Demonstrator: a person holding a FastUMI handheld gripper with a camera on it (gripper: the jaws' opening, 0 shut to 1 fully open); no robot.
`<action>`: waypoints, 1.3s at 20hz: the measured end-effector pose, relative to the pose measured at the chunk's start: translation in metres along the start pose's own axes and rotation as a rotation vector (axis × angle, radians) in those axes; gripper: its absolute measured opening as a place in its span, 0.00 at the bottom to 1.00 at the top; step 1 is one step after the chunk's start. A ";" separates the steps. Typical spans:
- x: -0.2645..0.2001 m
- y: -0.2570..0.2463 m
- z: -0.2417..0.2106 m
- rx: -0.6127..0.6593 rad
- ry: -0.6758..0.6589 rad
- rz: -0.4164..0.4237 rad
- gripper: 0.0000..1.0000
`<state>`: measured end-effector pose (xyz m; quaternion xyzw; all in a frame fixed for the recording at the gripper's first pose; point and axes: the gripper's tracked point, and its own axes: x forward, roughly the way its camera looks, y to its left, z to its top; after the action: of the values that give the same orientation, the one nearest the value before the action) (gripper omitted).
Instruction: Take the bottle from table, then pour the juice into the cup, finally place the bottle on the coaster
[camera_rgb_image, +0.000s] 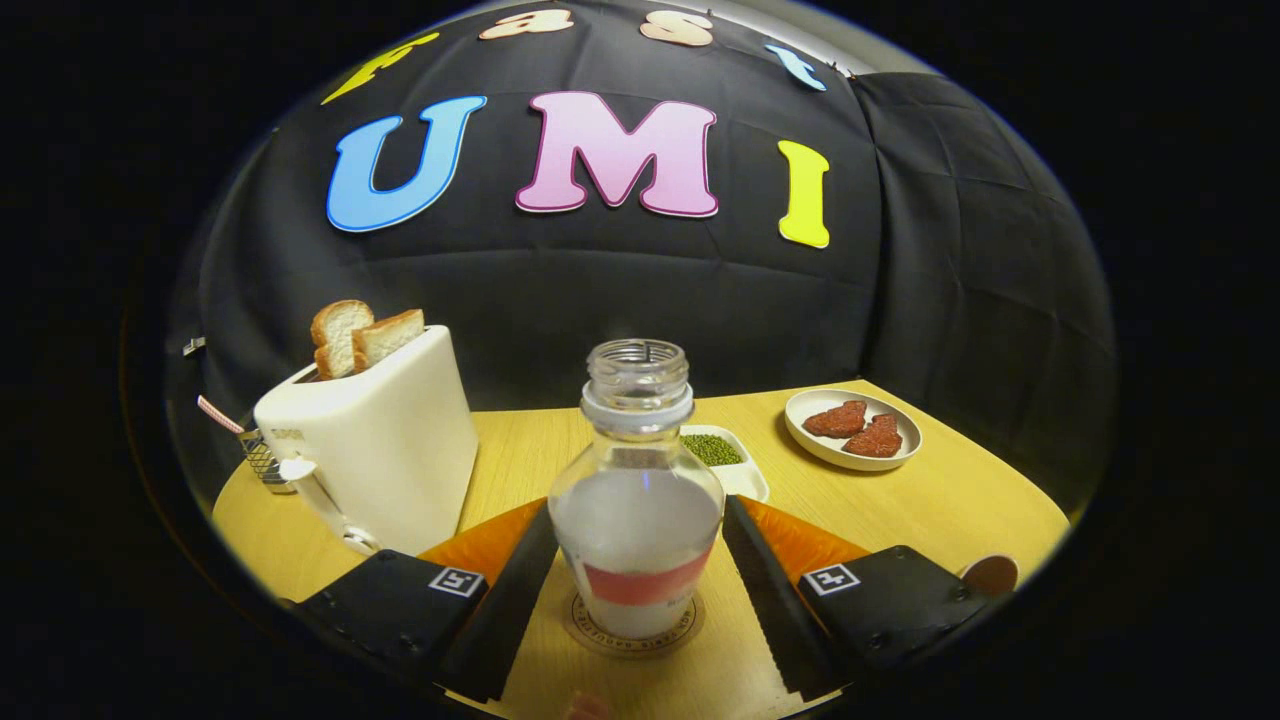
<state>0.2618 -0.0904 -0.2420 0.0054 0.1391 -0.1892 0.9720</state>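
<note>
Gripper view: the uncapped bottle (636, 520) stands upright on the coaster (590, 632) on the bench (930, 500); gripper (636, 575) fingers released, flanking it; best withdrawn straight back, without nudging.

Light wood table (930, 500) w/ rounded front edge. On it: round coaster (634, 628) between the fingers of the gripper (636, 530), bottle (637, 500) standing upright on the coaster, cap off. Fingers spread either side of the bottle, apart from its glass. White toaster (375, 455) ahead-left of the left finger, 2 bread slices (362, 335) sticking up. Small white dish of green beans (722, 455) just beyond the bottle. White plate (852, 430) w/ 2 reddish meat pieces ahead-right. Wire basket (262, 458) behind toaster, partly hidden. Small brown round thing (990, 575), maybe a cup, beside the right finger.
</note>
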 end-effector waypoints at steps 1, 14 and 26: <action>-0.009 0.000 0.000 -0.003 0.002 0.002 0.99; -0.196 0.016 0.069 -0.028 -0.148 0.121 0.98; -0.351 0.001 0.135 -0.064 -0.299 0.201 0.97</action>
<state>-0.0135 0.0309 -0.0172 -0.0401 -0.0024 -0.0851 0.9956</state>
